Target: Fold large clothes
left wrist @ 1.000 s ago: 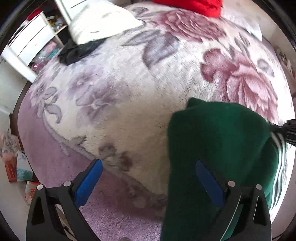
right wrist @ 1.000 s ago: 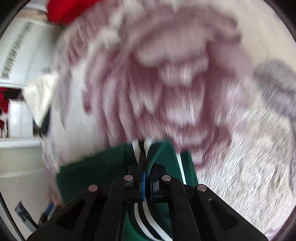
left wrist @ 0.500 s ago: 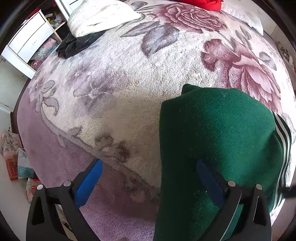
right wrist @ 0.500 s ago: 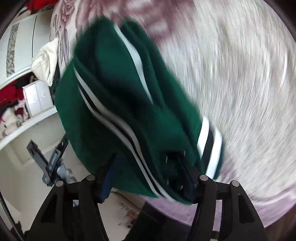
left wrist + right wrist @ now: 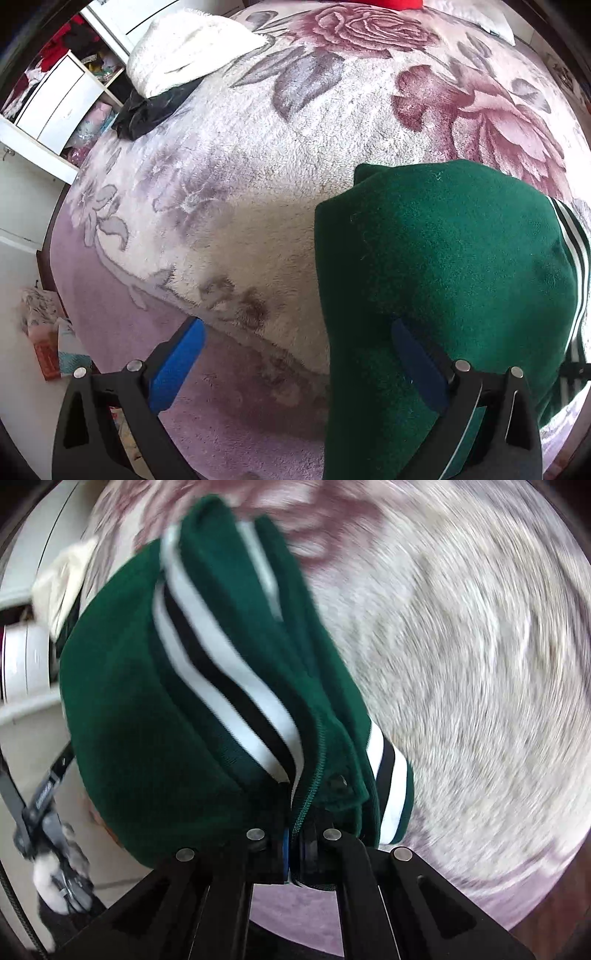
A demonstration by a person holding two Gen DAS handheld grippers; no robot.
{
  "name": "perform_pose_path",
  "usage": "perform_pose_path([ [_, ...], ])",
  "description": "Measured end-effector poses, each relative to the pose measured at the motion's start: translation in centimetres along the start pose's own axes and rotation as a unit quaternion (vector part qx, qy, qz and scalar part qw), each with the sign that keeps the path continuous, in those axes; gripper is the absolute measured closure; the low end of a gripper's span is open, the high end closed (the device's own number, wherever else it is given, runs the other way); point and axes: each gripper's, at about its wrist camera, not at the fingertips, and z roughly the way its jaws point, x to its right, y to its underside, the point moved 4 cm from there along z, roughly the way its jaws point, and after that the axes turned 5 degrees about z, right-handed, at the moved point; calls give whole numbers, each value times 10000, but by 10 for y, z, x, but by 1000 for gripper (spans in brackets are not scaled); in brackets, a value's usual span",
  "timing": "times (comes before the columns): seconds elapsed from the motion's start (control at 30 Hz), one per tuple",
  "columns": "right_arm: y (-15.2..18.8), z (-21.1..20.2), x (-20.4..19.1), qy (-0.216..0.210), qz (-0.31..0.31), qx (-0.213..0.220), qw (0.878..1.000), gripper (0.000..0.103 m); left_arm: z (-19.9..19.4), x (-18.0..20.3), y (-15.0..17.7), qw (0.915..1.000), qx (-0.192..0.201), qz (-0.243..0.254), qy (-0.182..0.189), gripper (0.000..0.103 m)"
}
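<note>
A folded dark green garment (image 5: 443,266) with white and black striped trim lies on the flowered fleece blanket (image 5: 258,166) near the bed's front edge. My left gripper (image 5: 295,354) is open; its right finger (image 5: 417,362) rests over the garment's near edge, its left finger (image 5: 177,362) over the blanket. In the right wrist view the same green garment (image 5: 147,709) fills the left half. My right gripper (image 5: 295,845) is shut on the garment's zipper edge beside the striped trim (image 5: 229,701).
A white pillow (image 5: 188,48) and a black cloth (image 5: 147,110) lie at the far left of the bed. A red item (image 5: 391,3) sits at the far edge. White drawers (image 5: 55,107) stand left of the bed. Bags (image 5: 48,347) lie on the floor.
The right gripper, open half a second ago, has shut on the garment's zipper edge. The garment has settled nearer the bed's front. The left gripper stayed open and drifted slightly.
</note>
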Motion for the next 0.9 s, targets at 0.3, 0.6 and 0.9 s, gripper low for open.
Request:
perform_pose_path([
  [0.3, -58, -52, -26, -15, -215, 866, 9960, 38, 3, -4, 1, 9998, -47, -177, 116, 0],
  [0.6, -144, -4, -65, -1205, 65, 584, 9910, 93, 6, -5, 0, 9996, -92, -183, 185, 0],
  [0.9, -155, -9, -76, -696, -337, 476, 9959, 92, 16, -45, 12, 9861, -333, -1087, 1215, 0],
])
